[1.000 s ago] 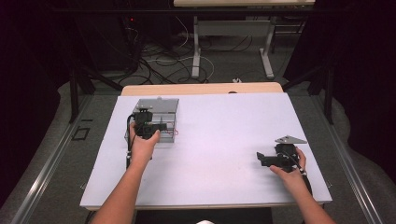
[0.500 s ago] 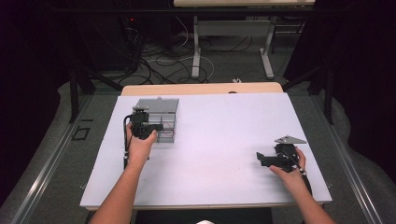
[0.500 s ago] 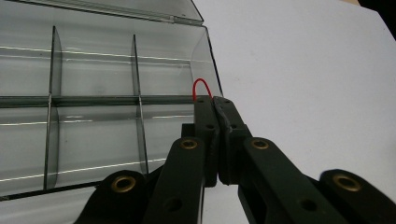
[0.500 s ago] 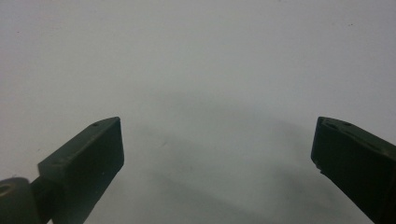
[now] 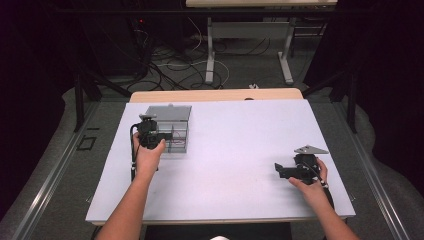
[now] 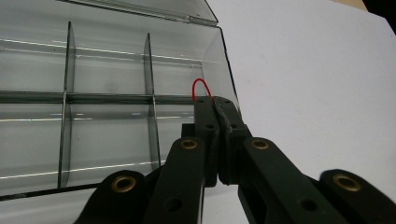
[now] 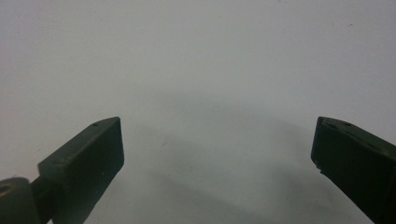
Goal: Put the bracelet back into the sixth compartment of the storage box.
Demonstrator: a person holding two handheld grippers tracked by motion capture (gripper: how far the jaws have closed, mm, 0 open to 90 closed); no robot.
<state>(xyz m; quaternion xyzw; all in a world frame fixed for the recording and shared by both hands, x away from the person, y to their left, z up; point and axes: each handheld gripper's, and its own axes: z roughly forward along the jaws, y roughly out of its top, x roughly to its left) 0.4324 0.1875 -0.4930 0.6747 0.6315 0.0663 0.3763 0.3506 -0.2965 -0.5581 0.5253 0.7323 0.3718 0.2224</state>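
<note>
A clear plastic compartment box (image 5: 172, 122) with its lid open stands at the table's back left. In the left gripper view its dividers (image 6: 148, 70) split it into several empty cells. My left gripper (image 6: 215, 100) is shut on a thin red loop (image 6: 201, 86), which sticks out above the jaw tips near the box's right wall. In the high view the left gripper (image 5: 169, 135) reaches over the box from its left side. My right gripper (image 5: 277, 170) rests low near the table's front right, jaws wide open (image 7: 219, 135) over bare white surface with nothing between them.
The white table top (image 5: 240, 135) spreads wide between the two hands. A wooden strip (image 5: 215, 95) runs along the far edge. Behind the table, cables (image 5: 165, 65) lie on the floor beside a desk frame (image 5: 210, 55).
My left hand and gripper have shifted slightly to the left over the box. The right hand has stayed put.
</note>
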